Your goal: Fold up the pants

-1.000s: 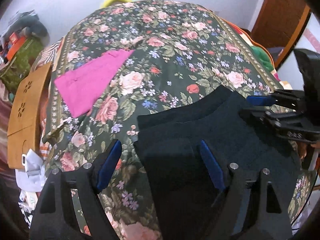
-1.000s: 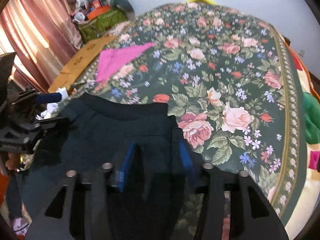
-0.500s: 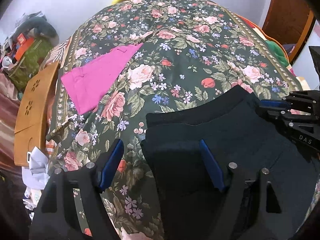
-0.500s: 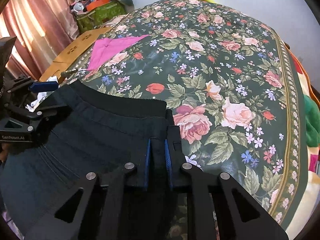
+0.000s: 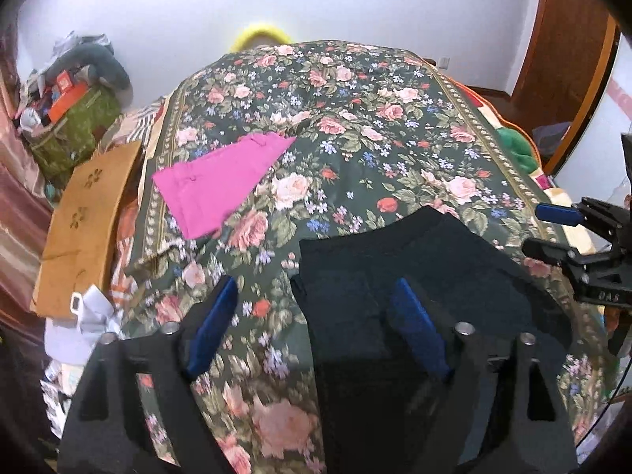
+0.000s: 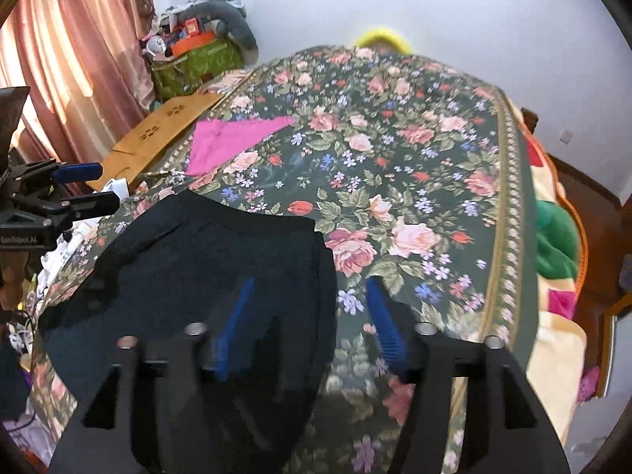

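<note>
Both grippers, the left gripper (image 5: pixel 312 324) and right gripper (image 6: pixel 308 316), have just opened, hold nothing, and hover above the black pants (image 5: pixel 414 260), one over each side edge.

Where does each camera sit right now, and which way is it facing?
Left wrist: on the left gripper, tilted down the bed; open jaws over the dark pants, right gripper at the frame's right.
Right wrist: on the right gripper, same heading; jaws just opened, left gripper at the frame's left.
Shared: pants, pink cloth, bed.

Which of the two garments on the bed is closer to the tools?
The dark pants, lying at the bed's near edge right under both tools. The pink garment lies farther back, toward the left side.
</note>
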Demonstrator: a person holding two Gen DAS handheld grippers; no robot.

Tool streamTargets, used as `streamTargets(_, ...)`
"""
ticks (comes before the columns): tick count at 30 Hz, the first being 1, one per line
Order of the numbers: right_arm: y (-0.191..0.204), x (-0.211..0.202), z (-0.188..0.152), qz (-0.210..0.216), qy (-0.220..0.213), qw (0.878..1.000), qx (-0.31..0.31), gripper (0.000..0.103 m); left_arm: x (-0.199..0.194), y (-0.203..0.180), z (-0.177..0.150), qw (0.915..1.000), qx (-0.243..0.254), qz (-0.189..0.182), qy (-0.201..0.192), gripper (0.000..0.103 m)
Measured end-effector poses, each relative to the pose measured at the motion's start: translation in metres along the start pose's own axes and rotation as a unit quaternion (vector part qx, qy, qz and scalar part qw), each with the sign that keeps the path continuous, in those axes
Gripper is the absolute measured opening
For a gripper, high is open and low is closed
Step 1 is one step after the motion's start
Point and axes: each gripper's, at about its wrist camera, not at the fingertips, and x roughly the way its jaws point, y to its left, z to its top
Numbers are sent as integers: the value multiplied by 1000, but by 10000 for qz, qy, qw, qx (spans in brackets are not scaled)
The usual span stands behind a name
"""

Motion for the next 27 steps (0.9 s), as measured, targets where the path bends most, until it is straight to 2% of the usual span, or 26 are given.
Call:
streamTargets(3, 0, -3, -13, -1, 28, 10000, 77, 73, 3, 4, -10, 9993, -206, -211, 218, 90)
streamTargets(9, -4, 16, -36, 209, 534, 9980, 278, 73, 29, 6, -30, 9925, -484, -619, 941, 90)
streamTargets(13, -14, 33, -46, 686, 839, 9908, 815, 73, 51, 3, -36, 9849, -537, -887, 1388, 90)
streamTargets(17, -22, 47, -47, 1125, 1045, 9807, 1210, 73, 65, -3, -34, 9793, -460, -1062, 1658, 90)
streamTargets(21, -26, 62, -47, 1444, 1193, 9720, 1416, 73, 83, -5, -32, 9685, -616, -1430, 1945, 91)
streamTargets(23, -27, 63, -45, 1538, 1225, 9702, 1415, 68, 87, -3, -29, 9659, -692, -1537, 1965, 91)
streamTargets(26, -29, 68, -43, 1802, 1317, 9621, 1568, 50, 92, -4, -26, 9650, -741, -1589, 1952, 88)
streamTargets(27, -29, 70, -42, 1817, 1345, 9610, 1594, 49, 93, -4, -25, 9646, -754, -1612, 1944, 85)
